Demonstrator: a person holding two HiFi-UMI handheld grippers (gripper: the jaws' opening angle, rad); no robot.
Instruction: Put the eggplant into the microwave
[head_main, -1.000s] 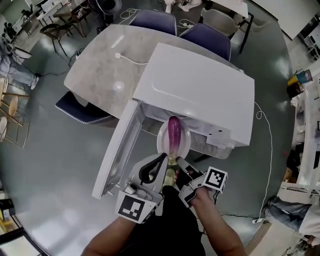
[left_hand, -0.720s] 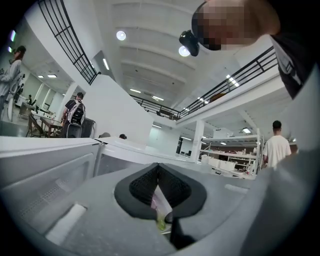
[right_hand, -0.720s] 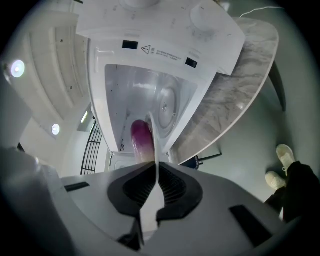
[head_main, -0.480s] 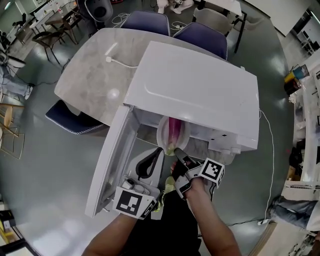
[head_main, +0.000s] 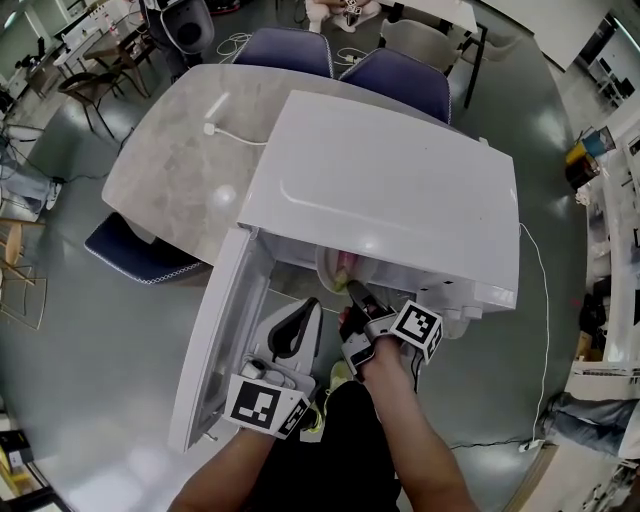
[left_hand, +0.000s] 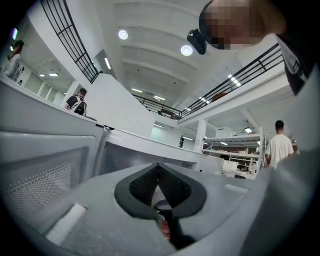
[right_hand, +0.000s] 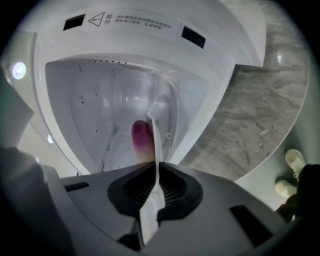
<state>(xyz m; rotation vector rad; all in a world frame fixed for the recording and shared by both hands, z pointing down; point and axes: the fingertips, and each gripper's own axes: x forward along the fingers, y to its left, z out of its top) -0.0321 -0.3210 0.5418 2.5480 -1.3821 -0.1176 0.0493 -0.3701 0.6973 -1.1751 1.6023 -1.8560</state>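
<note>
A white microwave (head_main: 390, 190) stands on the marble table (head_main: 175, 170), its door (head_main: 215, 340) swung open to the left. My right gripper (head_main: 352, 293) is at the cavity mouth, shut on the rim of a white plate (right_hand: 155, 145) seen edge-on. The purple eggplant (right_hand: 141, 142) lies on that plate, inside the cavity. From the head view only a sliver of eggplant (head_main: 347, 264) shows under the microwave's top. My left gripper (head_main: 303, 312) hangs shut and empty beside the open door; in its own view the jaws (left_hand: 158, 167) meet with nothing between them.
A white cable (head_main: 235, 135) lies on the table's far side. Blue chairs (head_main: 285, 45) stand behind the table and one (head_main: 135, 255) at its left. Shoes (right_hand: 292, 170) rest on the floor at the right. People stand far off in the left gripper view.
The plate with the eggplant has slid deeper into the microwave, carried by my right gripper. My left gripper has dropped lower beside the door.
</note>
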